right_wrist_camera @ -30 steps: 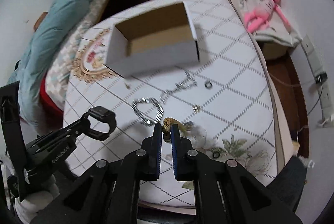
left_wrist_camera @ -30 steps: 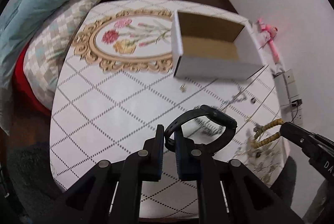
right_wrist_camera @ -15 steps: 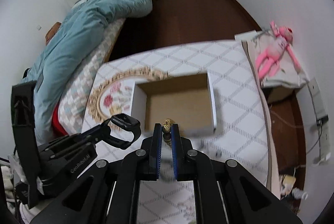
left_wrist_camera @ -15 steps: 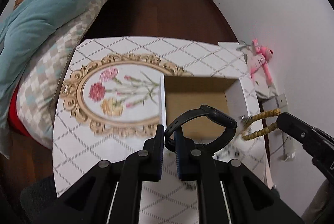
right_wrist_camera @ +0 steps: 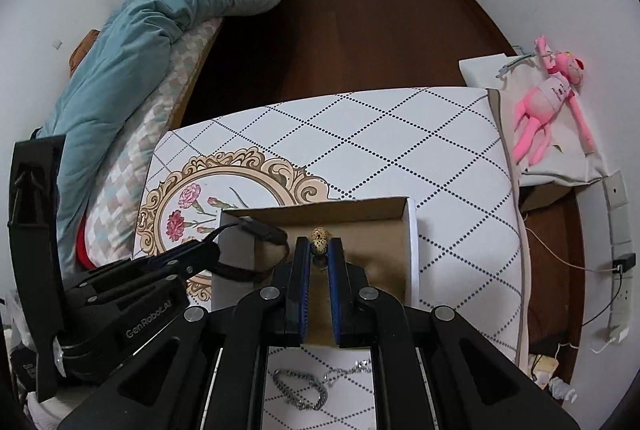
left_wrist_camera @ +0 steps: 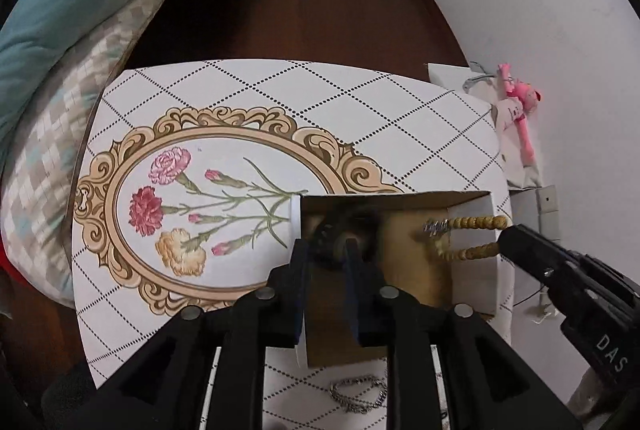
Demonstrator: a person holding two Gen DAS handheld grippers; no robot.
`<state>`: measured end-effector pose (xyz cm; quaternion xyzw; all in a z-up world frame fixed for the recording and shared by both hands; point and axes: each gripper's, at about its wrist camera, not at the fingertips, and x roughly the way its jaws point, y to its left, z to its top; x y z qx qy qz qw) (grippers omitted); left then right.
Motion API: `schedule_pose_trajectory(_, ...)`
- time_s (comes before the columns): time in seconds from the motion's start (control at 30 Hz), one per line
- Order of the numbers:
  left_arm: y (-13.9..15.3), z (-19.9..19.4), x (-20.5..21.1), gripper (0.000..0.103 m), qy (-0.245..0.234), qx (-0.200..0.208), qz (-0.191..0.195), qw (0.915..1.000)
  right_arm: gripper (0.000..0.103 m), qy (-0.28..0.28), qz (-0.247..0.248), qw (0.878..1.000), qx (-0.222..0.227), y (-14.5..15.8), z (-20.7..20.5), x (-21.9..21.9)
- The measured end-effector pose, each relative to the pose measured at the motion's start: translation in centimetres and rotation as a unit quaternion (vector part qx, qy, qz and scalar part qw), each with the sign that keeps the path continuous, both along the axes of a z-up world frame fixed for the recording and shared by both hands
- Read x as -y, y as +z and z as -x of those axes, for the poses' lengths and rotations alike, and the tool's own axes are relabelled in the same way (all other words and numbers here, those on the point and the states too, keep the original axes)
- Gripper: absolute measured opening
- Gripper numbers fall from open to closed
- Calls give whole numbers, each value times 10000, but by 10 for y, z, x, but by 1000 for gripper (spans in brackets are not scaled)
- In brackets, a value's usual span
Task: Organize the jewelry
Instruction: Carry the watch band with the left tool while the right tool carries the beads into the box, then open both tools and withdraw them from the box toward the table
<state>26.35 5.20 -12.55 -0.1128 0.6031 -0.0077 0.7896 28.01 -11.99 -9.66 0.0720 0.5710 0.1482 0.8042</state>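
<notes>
Both grippers hung over the open cardboard box point(right_wrist_camera: 411, 250), which stood on the table point(right_wrist_camera: 400, 133) near its right edge, just right of the printed oval frame of carnations point(left_wrist_camera: 192, 213); the box's white outer walls and brown inside showed in both views.

The left gripper point(left_wrist_camera: 326, 262) was over the left part of the box; its jaws were opening, and the black watch point(left_wrist_camera: 340, 230), blurred in the left wrist view, lay between the fingers without the pads clearly pressing on it; in the right wrist view the watch point(right_wrist_camera: 256, 230) showed at the box's left wall, its strap looping down past the gripper's tip, so whether it was loose or caught there could not be told.

The right gripper point(right_wrist_camera: 319, 250) had its jaws together, clamped on the beaded bracelet point(right_wrist_camera: 320, 236), a speckled tan bead standing up between the blue pads; in the left wrist view the bracelet point(left_wrist_camera: 472, 230) stretched as two tan strands from that gripper's tip across the right side of the box, a small silver piece at its far end.

On the table by the box's near side lay a silver chain bracelet point(right_wrist_camera: 300, 390) and, just right of it, a thinner silver chain point(right_wrist_camera: 352, 370); beyond the table's right edge a pink plush toy point(right_wrist_camera: 548, 105) lay on a cloth bag.
</notes>
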Motion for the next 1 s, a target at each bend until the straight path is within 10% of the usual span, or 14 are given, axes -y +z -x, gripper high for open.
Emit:
schedule_pose_trajectory(0.1, -4, 1, -1, 71, 69, -59, -142, 9999, 10, -26, 42, 9997, -231, -16, -8, 5)
schedule_pose_trajectory(0.2, -1, 5, -5, 74, 105, 145, -276, 9995, 16, -86, 177, 9991, -382, -29, -7, 15)
schedule_pose_trajectory(0.33, 0, 13, -10, 85, 252, 331, -505, 9979, 60, -164, 538, 9983, -140, -31, 5, 24)
schedule_pose_trajectory(0.43, 1, 21, -12, 99, 345, 537, -712, 9954, 71, -197, 1041, 9943, 87, -33, 17, 27)
schedule_pose_trajectory(0.63, -7, 39, -6, 103, 338, 689, -987, 9922, 100, -283, 1966, 9790, 448, -42, 38, 26)
schedule_pose_trajectory(1.0, -4, 63, 2, 103, 390, 789, -1148, 9895, 103, -393, 2151, 9733, 698, -43, 59, 28)
